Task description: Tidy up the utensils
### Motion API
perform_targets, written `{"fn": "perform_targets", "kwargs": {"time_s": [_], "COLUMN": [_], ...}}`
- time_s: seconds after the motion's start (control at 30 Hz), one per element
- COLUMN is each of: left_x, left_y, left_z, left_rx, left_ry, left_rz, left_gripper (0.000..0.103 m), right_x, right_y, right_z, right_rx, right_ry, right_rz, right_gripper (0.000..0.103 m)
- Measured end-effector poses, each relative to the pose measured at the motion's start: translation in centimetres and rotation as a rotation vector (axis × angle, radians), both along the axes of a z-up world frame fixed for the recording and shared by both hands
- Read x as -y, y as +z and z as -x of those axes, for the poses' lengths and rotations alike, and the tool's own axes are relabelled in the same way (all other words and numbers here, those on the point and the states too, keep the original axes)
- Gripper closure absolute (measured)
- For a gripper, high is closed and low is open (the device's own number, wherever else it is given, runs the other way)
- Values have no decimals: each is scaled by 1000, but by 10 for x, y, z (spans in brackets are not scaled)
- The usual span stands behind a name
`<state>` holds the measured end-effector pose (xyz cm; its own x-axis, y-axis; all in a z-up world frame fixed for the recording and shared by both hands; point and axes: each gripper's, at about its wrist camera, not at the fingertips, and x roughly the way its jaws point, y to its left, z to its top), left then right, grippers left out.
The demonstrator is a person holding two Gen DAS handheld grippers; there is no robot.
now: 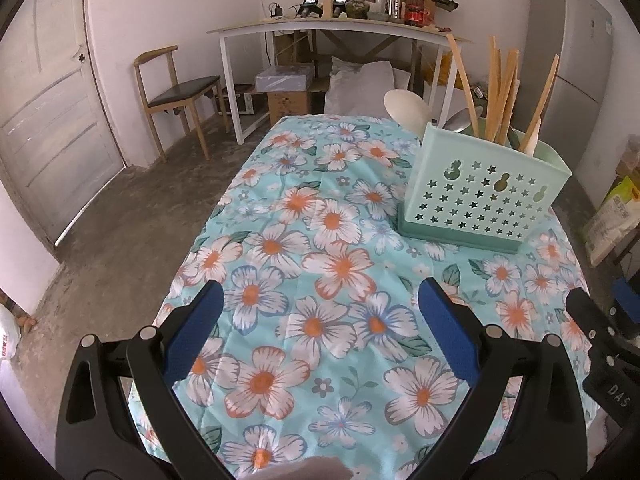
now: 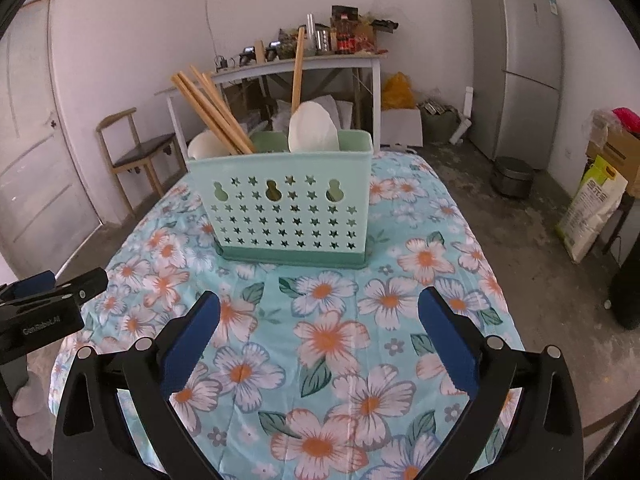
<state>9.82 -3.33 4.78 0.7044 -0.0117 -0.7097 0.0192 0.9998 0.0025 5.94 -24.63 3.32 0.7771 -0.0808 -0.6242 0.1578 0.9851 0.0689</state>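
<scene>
A mint-green utensil holder (image 1: 486, 196) (image 2: 288, 204) with star cut-outs stands on the flowered tablecloth (image 1: 320, 272) (image 2: 360, 320). Wooden chopsticks (image 1: 500, 92) (image 2: 212, 110), white spoons (image 1: 406, 106) (image 2: 314, 128) and a metal spoon (image 1: 460, 120) stick out of it. My left gripper (image 1: 320, 304) hovers open over bare cloth, left of and nearer than the holder. My right gripper (image 2: 320, 312) stands wide open and empty just in front of the holder. Each gripper shows at the edge of the other's view: the right one (image 1: 592, 320), the left one (image 2: 60, 292).
Behind the table stand a white desk (image 1: 320, 30) loaded with bottles and tools, a wooden chair (image 1: 176, 92), a grey fridge (image 2: 516, 60) and a door (image 1: 44, 128). Bags and boxes (image 2: 596, 200) sit on the floor at right.
</scene>
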Motion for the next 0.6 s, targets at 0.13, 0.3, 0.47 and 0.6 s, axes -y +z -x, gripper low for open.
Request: {"fn": "perform_targets", "kwargs": {"time_s": [0.13, 0.3, 0.47, 0.6], "left_x": [-3, -6, -8, -13], "left_y": [0, -2, -4, -6], "left_z": [-1, -2, -3, -4], "left_rx": [-2, -8, -10, -22], "left_ry": [8, 23, 44, 58], "left_rz": [2, -10, -35, -39], "left_gripper": [9, 9, 9, 9], "right_x": [-2, -1, -1, 1], "right_y": [-3, -7, -9, -10], "right_z": [-1, -3, -5, -6], "right_rx": [-27, -52, -64, -72], "right_ry": [-21, -44, -50, -58], "right_rz": [7, -2, 10, 11], "right_gripper": [7, 7, 7, 7]}}
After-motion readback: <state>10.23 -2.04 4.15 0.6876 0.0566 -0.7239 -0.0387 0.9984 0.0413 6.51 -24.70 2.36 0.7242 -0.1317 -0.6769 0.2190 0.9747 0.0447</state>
